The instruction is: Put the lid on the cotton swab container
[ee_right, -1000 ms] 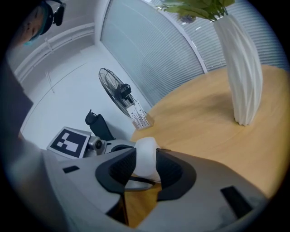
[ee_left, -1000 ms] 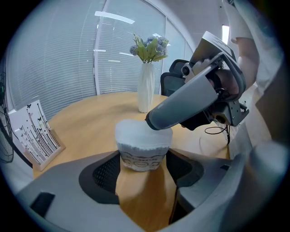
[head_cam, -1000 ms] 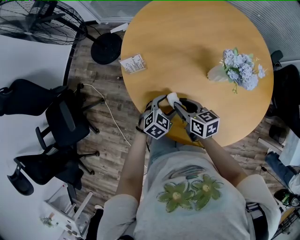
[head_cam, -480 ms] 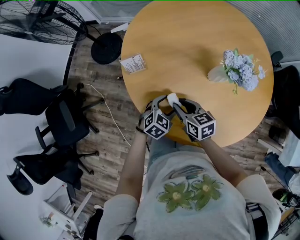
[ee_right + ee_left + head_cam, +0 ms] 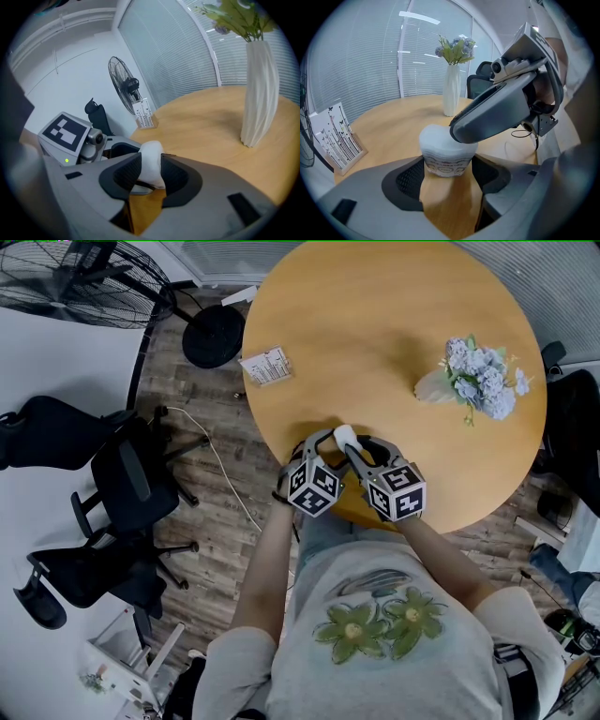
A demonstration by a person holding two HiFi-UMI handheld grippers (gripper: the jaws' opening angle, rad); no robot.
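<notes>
Cotton swab container stands at the near edge of the round table, right in front of the person. White lid sits over its mouth. Left rim looks down on the body; right side is hidden behind the other claw, so I cannot tell whether it is seated all round.

Left claw: jaws wide, pads against both sides of the container body, holding it upright on the table.

Right claw: jaws about half apart, pinched on the lid; from its own view the lid shows edge-on between the pads. It reaches across the top of the container, just above the left claw.

Step in hand, as I judge it: fitting the lid, container braced, lid at the mouth.

Next move calls for an even downward press with the lid level, the left claw's hold kept firm so the container does not tip toward the table edge, then release of the lid.

Well apart: vase of flowers on the far right, printed card stand at the left edge.
</notes>
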